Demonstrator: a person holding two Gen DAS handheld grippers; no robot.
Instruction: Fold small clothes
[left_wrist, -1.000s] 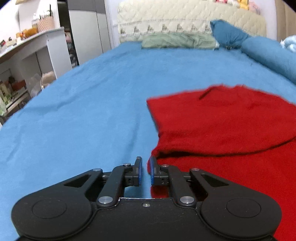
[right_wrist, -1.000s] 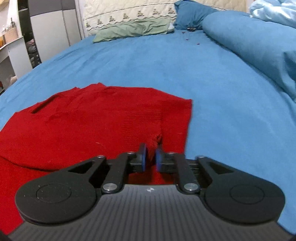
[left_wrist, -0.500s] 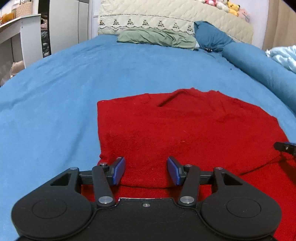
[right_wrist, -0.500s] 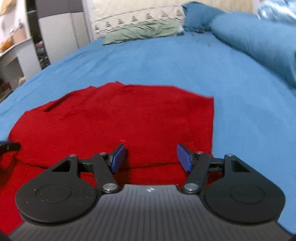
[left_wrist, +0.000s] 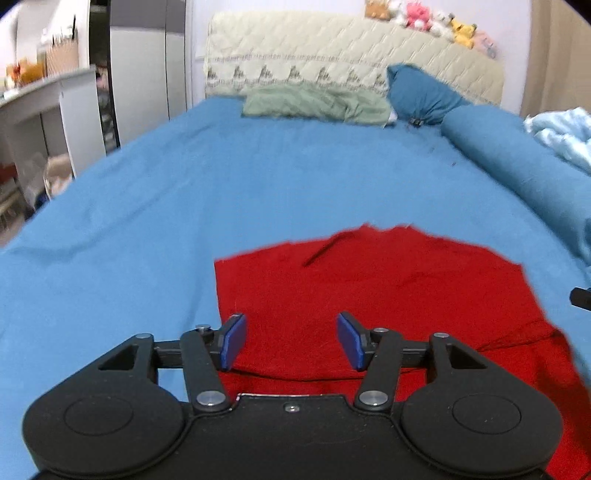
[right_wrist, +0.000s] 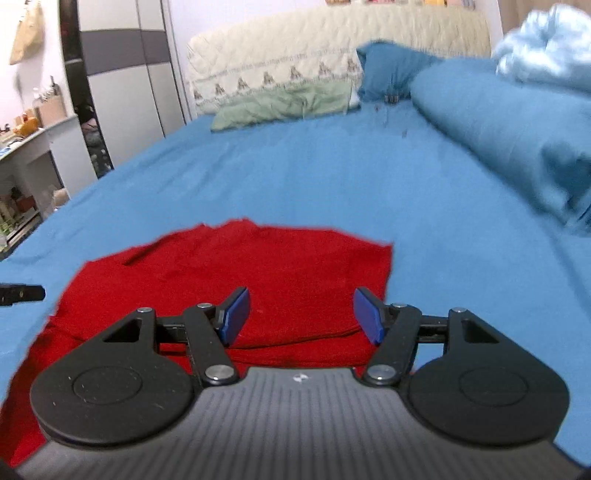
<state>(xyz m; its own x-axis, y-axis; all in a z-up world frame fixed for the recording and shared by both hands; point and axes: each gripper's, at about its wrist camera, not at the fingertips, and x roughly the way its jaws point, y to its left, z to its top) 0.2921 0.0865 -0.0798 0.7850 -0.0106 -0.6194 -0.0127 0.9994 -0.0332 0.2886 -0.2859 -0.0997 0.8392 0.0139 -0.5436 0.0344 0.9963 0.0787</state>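
A red knit garment (left_wrist: 388, 291) lies folded over on the blue bed sheet (left_wrist: 147, 229); it also shows in the right wrist view (right_wrist: 258, 273). Its upper layer ends in a fold edge just in front of both grippers. My left gripper (left_wrist: 291, 341) is open and empty, above the garment's near left part. My right gripper (right_wrist: 301, 317) is open and empty, above the garment's near right part. A tip of the right gripper (left_wrist: 581, 297) shows at the left wrist view's right edge, and a tip of the left gripper (right_wrist: 22, 293) at the right wrist view's left edge.
A green pillow (left_wrist: 317, 103), a dark blue pillow (left_wrist: 421, 96) and a quilted headboard (left_wrist: 351, 59) are at the far end. A rolled blue duvet (right_wrist: 509, 125) lies along the right. A white desk (left_wrist: 48, 107) and wardrobe (right_wrist: 122, 85) stand left of the bed.
Both grippers were shut a second ago, opened, and have since pulled back and lifted away from the garment, which lies folded on the sheet.
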